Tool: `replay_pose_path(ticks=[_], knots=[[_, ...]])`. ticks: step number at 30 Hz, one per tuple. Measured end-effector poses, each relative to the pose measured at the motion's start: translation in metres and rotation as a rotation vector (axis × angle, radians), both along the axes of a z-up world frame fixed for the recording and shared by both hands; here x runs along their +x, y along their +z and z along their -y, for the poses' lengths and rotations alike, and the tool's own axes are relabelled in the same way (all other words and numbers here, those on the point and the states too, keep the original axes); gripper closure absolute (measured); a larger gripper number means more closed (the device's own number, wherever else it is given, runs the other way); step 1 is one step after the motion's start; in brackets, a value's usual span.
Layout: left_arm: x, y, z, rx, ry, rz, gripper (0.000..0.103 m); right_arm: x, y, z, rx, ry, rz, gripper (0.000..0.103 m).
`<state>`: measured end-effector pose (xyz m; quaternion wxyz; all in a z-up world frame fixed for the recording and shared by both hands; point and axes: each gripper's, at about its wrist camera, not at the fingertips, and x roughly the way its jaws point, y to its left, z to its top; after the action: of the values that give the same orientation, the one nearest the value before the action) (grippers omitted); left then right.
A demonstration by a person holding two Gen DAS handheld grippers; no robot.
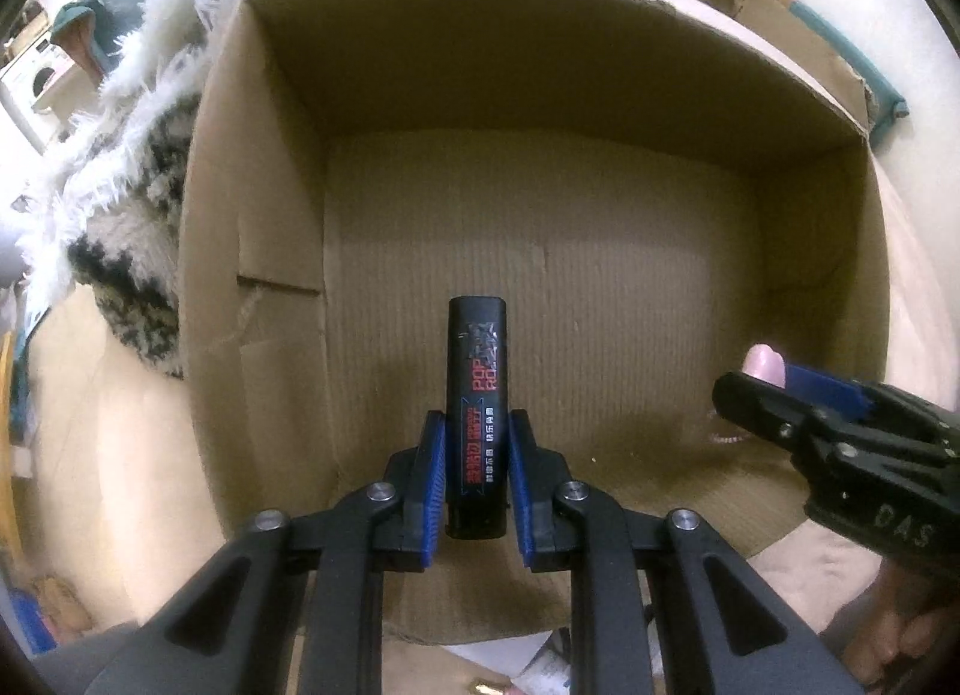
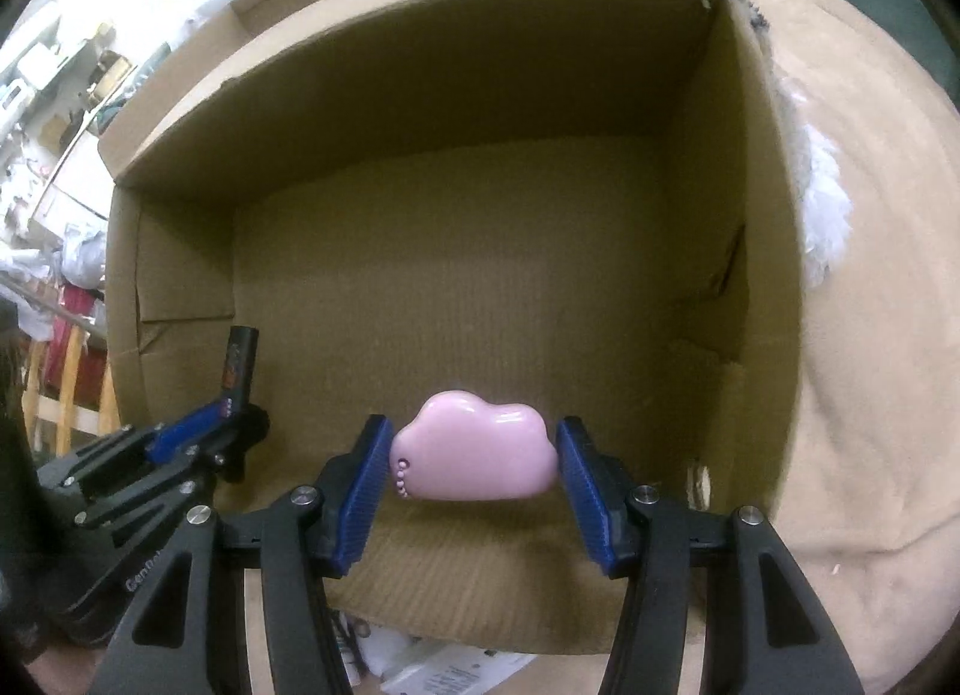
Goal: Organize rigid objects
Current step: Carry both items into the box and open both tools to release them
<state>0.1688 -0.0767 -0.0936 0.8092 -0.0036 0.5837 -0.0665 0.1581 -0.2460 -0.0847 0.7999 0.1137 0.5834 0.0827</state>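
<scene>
My left gripper [image 1: 477, 431] is shut on a black oblong case with red lettering [image 1: 478, 371], held over the inside of an open cardboard box [image 1: 420, 77]. My right gripper [image 2: 474, 443] is shut on a pink cloud-shaped object [image 2: 474, 449], also held inside the box [image 2: 420, 113]. In the left wrist view the right gripper [image 1: 780, 389] comes in from the right with the pink object's tip [image 1: 763, 364] showing. In the right wrist view the left gripper [image 2: 222, 425] is at the left with the black case [image 2: 240, 365] standing up from it.
The box floor [image 1: 600, 287] is bare corrugated cardboard with high walls all round. A white and black furry fabric [image 1: 132, 167] lies against the box's left outside. Beige cloth [image 2: 870, 335] lies to the right. Papers [image 2: 432, 665] lie below the near box edge.
</scene>
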Motion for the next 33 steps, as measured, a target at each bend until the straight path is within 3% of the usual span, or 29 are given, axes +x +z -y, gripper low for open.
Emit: replay_pose_path(ticks=[11, 13, 15, 19, 21, 24, 33], knots=[[0.022, -0.008, -0.012, 0.007, 0.007, -0.003, 0.082, -0.003, 0.001, 0.003, 0.017, -0.013, 0.002, 0.044], [0.021, -0.005, -0.01, 0.01, 0.003, 0.002, 0.072, -0.004, 0.004, 0.003, 0.032, -0.013, 0.009, 0.044], [0.02, -0.002, -0.01, 0.004, 0.004, 0.011, 0.056, -0.004, 0.007, 0.003, 0.042, -0.007, 0.018, 0.043], [0.023, 0.005, -0.012, -0.002, 0.005, 0.029, 0.042, -0.004, 0.015, 0.003, 0.078, -0.011, 0.042, 0.02], [0.024, 0.006, -0.014, -0.004, 0.009, 0.03, 0.029, -0.004, 0.019, 0.003, 0.086, -0.016, 0.059, 0.017], [0.025, 0.008, -0.019, -0.009, 0.012, 0.028, 0.029, -0.003, 0.023, 0.005, 0.104, -0.027, 0.073, 0.01], [0.021, 0.022, -0.024, 0.003, 0.012, 0.044, 0.029, -0.003, 0.028, 0.01, 0.115, -0.035, 0.079, 0.01]])
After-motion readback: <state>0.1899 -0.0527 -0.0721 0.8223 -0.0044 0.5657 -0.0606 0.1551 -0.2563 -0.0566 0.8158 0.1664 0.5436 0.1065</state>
